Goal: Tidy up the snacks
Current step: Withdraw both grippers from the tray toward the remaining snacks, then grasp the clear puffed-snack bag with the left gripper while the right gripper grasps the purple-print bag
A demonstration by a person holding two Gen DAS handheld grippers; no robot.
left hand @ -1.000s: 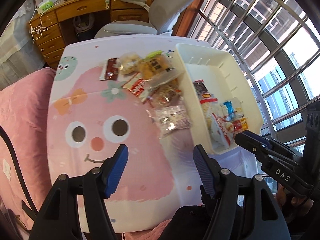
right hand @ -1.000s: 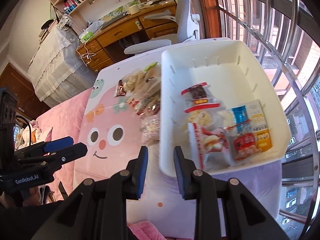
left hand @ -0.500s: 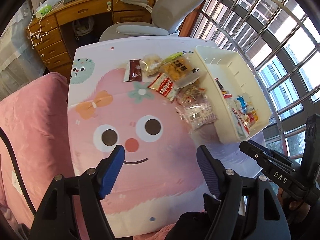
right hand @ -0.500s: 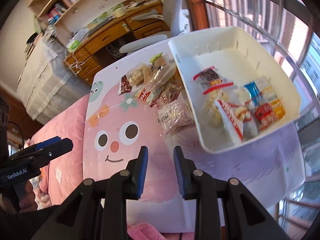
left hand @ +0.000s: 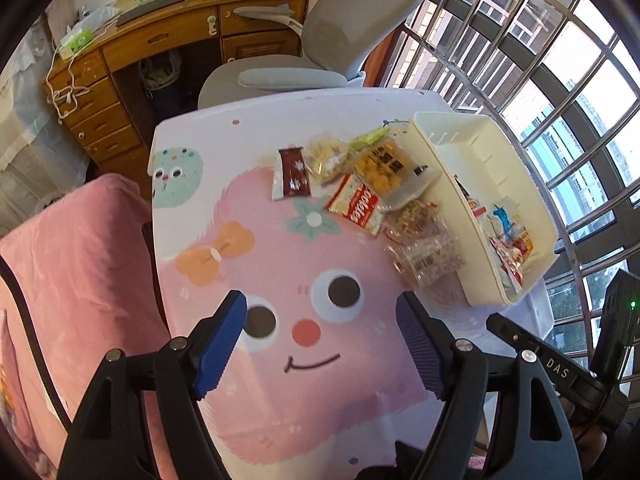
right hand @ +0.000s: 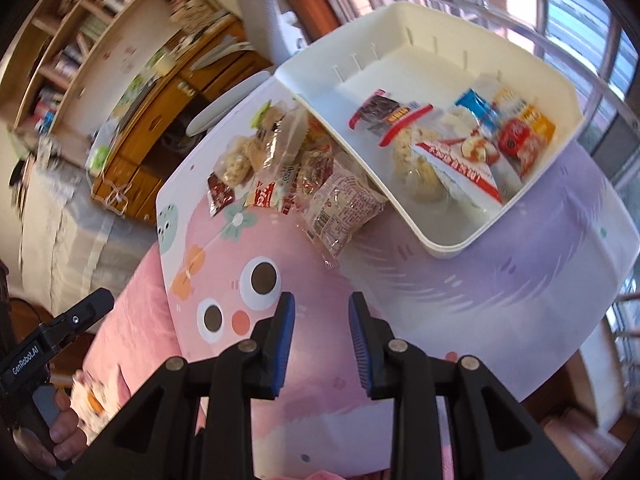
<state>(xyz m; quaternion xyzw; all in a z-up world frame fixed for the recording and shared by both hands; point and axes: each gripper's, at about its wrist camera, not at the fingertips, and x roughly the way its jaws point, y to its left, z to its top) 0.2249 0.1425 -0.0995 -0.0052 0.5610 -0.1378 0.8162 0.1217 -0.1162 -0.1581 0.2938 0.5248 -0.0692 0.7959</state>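
A pile of snack packets (left hand: 372,188) (right hand: 296,176) lies on the pink cartoon-face table (left hand: 280,280) beside a white bin (left hand: 516,184) (right hand: 532,52) that holds several more packets. A clear barcoded packet (left hand: 428,256) (right hand: 340,208) is the nearest one of the pile. My left gripper (left hand: 320,336) hovers over the cartoon face with its jaws opening and nothing between them. My right gripper (right hand: 320,328) hangs over the table's near part, short of the pile; its jaws stand narrowly apart, opening, and hold nothing.
A grey office chair (left hand: 320,52) and a wooden desk (left hand: 160,48) stand behind the table. Pink bedding (left hand: 72,272) lies to the left. Window bars (left hand: 560,80) run along the right, close behind the bin. A hand (right hand: 60,436) holds the left gripper's handle.
Both views have swung left, from the bin toward the cartoon face and the pile. The left jaws have widened. The right gripper has rolled, tilting its view, and its jaws have parted slightly.
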